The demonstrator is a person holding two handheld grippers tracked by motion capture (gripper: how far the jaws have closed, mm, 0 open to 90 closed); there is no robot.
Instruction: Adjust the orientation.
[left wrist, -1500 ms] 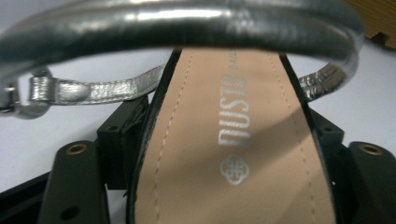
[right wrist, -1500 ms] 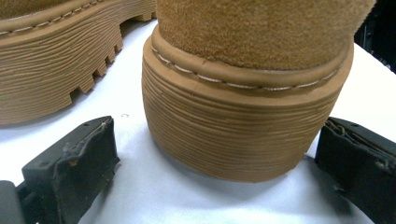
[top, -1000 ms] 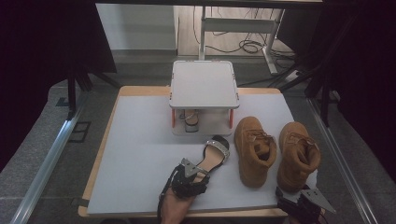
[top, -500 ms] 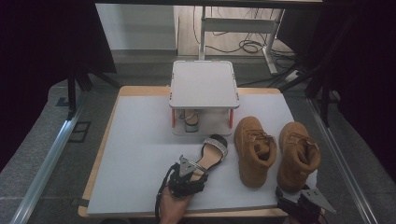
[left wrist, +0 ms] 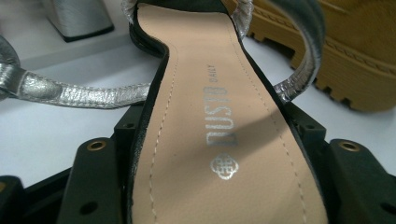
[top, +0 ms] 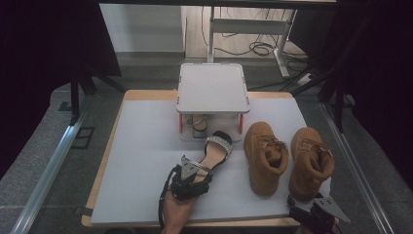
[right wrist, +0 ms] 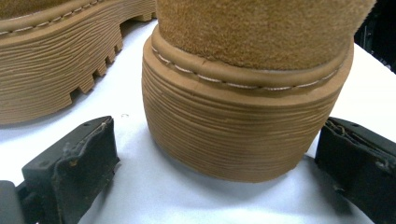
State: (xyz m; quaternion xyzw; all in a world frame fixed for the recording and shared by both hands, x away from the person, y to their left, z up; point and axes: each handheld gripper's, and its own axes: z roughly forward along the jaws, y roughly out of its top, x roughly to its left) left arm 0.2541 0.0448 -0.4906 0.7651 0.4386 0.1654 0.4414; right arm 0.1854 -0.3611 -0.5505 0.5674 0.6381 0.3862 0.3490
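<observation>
A black sandal (top: pixel 214 152) with a tan insole (left wrist: pixel 219 116) and a silver strap (left wrist: pixel 70 91) lies on the white table (top: pixel 141 146), toe pointing at the stand. My left gripper (top: pixel 196 171) is shut on its heel end, jaws pressed against both sides of the sole. Two tan suede boots stand to the right, the left boot (top: pixel 265 156) and the right boot (top: pixel 311 161). My right gripper (top: pixel 311 205) is open at the table's front right, its jaws (right wrist: pixel 70 163) standing either side of the right boot's heel (right wrist: pixel 243 116) without pressing on it.
A small white stand (top: pixel 212 90) on red legs sits at the back middle, with a second silver-heeled sandal (top: pixel 197 124) under it. The table's wooden front edge (top: pixel 234 223) runs just in front of both grippers. Cables and a metal frame (top: pixel 253 29) lie on the floor behind.
My left gripper has shifted slightly to the left and taken the sandal with it. The right gripper and both boots have stayed where they were.
</observation>
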